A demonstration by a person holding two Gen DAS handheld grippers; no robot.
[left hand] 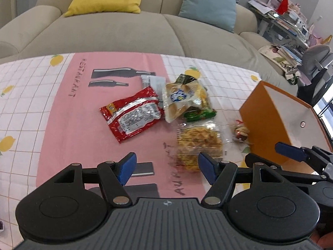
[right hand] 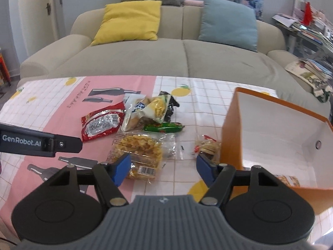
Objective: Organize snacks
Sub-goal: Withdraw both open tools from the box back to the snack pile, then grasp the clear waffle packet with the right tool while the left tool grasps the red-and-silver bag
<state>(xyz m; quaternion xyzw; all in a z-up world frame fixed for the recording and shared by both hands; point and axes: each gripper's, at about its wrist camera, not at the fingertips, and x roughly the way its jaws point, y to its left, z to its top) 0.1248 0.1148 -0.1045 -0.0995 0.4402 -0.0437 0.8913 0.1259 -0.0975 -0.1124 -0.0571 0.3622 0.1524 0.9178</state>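
Snacks sit bunched mid-bench (right hand: pixel 208 95); the sauce packet (right hand: pixel 102 123) is leftmost, the bun pack (right hand: pixel 135 114) right beside it and overlapping the chip bag (right hand: pixel 160 106) on its right; the sausage (right hand: pixel 164 127) lies just in front of those two; the cracker bag (right hand: pixel 137 148) sits nearer still, in front of the sausage; a small candy (right hand: pixel 208 145) rests right up against the box (right hand: pixel 276 129), which stands at the bench's right end; the sofa (right hand: pixel 187 56) runs behind the bench with two cushions on it.
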